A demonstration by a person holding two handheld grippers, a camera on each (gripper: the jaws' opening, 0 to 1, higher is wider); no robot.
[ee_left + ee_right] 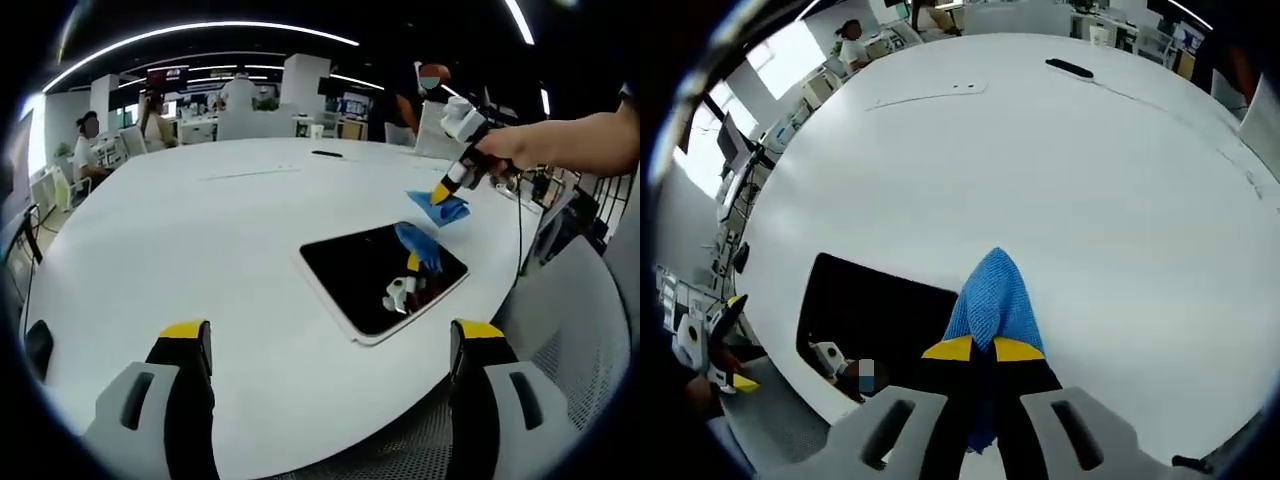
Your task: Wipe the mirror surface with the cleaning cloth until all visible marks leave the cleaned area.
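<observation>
Right gripper view: right claw (982,348) pinches the blue cloth (992,295) on the white table (1060,180) beside the dark mirror (875,310). Left claw (330,345) hangs open, empty.

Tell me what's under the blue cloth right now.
The blue cloth, pinched by the right hand-held gripper, lies on the white table beside the mirror. The tabletop beneath it is covered.

Nubby blue woven cloth (992,300), glossy dark reflective mirror (384,275), smooth matt white table (200,240).
</observation>
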